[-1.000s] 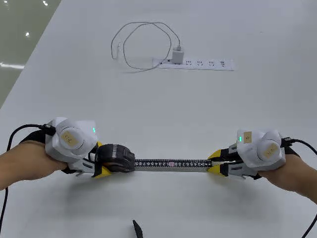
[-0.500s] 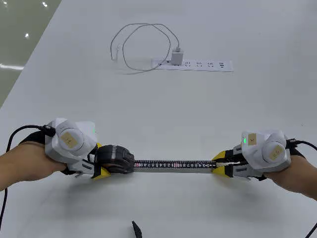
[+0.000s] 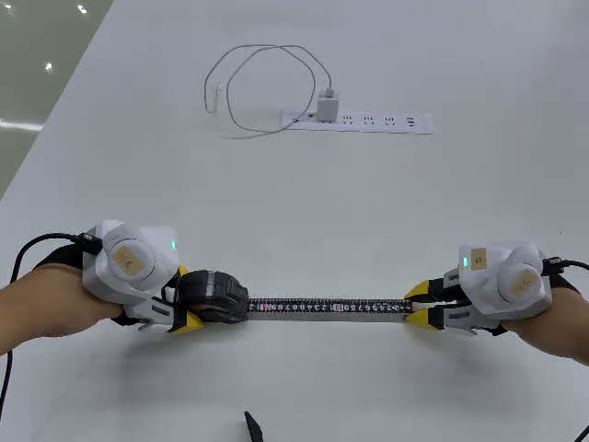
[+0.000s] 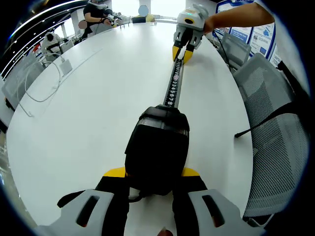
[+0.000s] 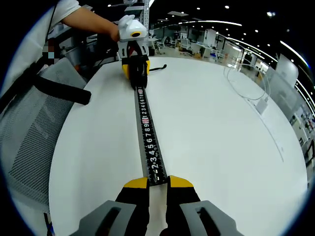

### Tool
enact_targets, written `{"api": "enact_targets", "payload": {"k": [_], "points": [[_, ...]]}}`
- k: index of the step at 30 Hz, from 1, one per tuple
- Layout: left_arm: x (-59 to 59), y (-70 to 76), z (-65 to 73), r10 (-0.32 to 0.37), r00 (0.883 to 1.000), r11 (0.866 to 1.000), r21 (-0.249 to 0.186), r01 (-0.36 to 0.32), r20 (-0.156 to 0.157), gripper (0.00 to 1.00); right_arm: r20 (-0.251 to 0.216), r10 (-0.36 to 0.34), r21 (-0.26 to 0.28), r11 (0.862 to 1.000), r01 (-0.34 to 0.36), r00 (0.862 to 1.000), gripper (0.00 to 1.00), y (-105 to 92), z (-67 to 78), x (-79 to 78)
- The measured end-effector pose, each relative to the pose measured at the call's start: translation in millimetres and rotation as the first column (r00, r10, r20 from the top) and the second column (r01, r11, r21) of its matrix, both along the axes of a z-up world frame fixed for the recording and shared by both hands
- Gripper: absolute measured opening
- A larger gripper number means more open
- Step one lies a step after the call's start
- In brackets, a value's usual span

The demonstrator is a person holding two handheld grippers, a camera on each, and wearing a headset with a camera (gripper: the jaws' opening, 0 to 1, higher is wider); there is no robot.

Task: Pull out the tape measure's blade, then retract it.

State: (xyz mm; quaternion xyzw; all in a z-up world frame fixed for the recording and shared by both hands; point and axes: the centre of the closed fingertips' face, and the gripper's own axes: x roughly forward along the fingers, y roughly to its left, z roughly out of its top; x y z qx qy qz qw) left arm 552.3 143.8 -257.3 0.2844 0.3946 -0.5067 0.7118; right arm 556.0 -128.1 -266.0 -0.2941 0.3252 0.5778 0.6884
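**Bridging the gap: blade (image 3: 327, 306) out, retraction pending**

The left gripper (image 3: 187, 296) clamps the tape measure's case (image 3: 213, 295). The right gripper (image 3: 416, 304), well apart from it, pinches the blade's tip. The blade lies straight between them. Pull-out looks largely done; retracting is left.

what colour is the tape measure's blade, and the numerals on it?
Black blade with white numerals; it shows best in the right gripper view.

Matt tape measure (image 3: 213, 295), smooth table (image 3: 368, 212)
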Motion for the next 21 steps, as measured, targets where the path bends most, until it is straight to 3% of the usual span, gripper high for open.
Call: {"api": "enact_targets", "payload": {"k": [21], "points": [[-0.7, -0.3, 0.7, -0.002, 1.000, 1.000, 0.001, 0.002, 0.000, 0.29, -0.014, -0.014, -0.032, 0.999, 0.014, 1.000, 0.08, -18.2, -1.1, 0.4]]}}
